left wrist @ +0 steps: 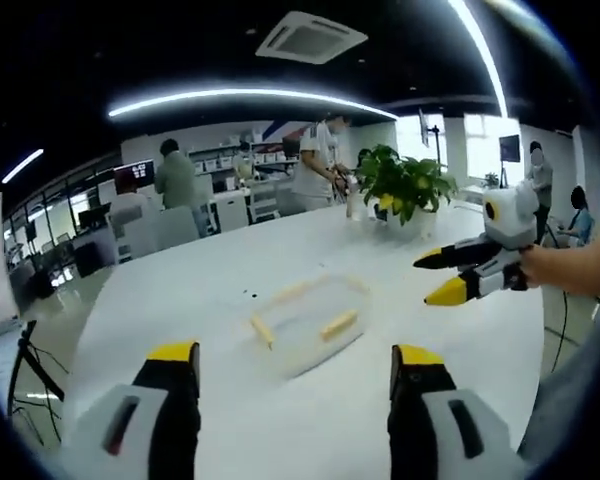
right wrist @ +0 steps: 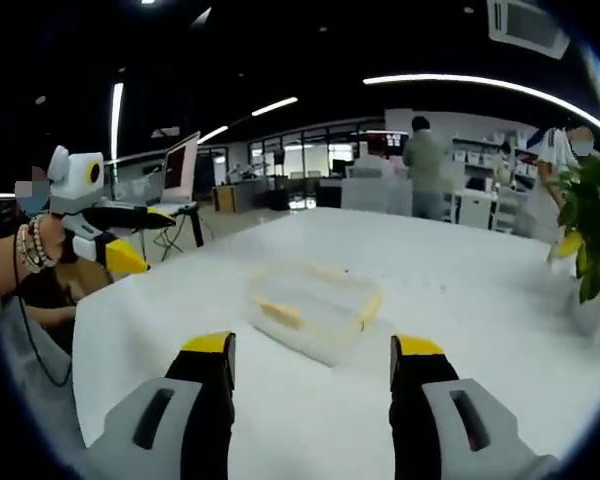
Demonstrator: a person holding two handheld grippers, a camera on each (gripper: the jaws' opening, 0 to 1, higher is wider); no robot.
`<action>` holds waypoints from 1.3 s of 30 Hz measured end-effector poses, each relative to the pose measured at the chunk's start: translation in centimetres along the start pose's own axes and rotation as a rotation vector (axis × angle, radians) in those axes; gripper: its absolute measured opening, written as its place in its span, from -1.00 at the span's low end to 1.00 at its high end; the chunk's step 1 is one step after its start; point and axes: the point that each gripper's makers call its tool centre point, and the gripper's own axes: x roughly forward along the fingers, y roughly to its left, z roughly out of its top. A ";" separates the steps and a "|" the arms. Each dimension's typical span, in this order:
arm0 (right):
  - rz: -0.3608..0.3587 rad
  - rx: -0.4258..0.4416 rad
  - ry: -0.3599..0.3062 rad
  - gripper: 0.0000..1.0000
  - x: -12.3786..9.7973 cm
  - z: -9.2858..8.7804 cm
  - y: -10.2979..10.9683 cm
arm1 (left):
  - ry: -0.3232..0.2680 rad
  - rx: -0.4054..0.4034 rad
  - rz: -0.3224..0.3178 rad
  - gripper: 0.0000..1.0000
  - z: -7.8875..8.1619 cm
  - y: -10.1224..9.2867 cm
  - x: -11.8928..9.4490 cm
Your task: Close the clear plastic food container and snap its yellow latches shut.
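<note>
Container (left wrist: 305,320) of clear plastic with yellow latches (left wrist: 339,325) sits on the white counter (left wrist: 180,290); left tool (left wrist: 295,365) and right tool (right wrist: 310,360) hover apart, both spread wide, holding nothing.

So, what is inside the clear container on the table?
Nothing shows through the container's clear walls, only the white table beneath. The picture is blurred, so a small or clear item inside could be missed.

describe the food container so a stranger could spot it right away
Look at the big white table with a potted plant at its far end. Near the middle lies the clear plastic container, low and rectangular. Its yellow latches mark it out.
</note>
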 end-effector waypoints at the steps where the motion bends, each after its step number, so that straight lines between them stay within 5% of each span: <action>1: 0.008 0.027 -0.007 0.19 -0.5 0.1 0.5 | 0.007 0.013 0.005 0.53 -0.5 0.3 -1.4; 4: -0.014 0.096 -0.092 0.20 -2.8 1.6 1.4 | 0.022 0.004 0.030 0.56 -1.9 1.4 -4.7; 9: -0.038 0.180 -0.152 0.25 -6.3 2.0 3.1 | -0.047 -0.114 0.103 0.55 -3.0 3.0 -10.2; 12: -0.084 0.170 -0.121 0.33 -7.7 0.5 3.9 | -0.096 -0.187 0.123 0.53 -3.9 3.3 -12.9; 18: -0.134 0.145 -0.061 0.32 -9.9 -1.8 6.3 | -0.038 -0.173 0.092 0.52 -7.3 1.7 -15.6; 28: -0.190 -0.005 0.049 0.35 -13.1 -4.0 8.7 | -0.020 -0.184 0.019 0.48 -9.2 -0.1 -16.6; 35: -0.209 -0.005 0.065 0.37 -12.9 -4.7 7.9 | -0.030 -0.213 -0.021 0.46 -9.2 -1.7 -15.0; 39: -0.197 0.016 0.129 0.37 -12.7 -6.2 7.9 | 0.028 -0.114 0.000 0.45 -10.2 -2.0 -14.6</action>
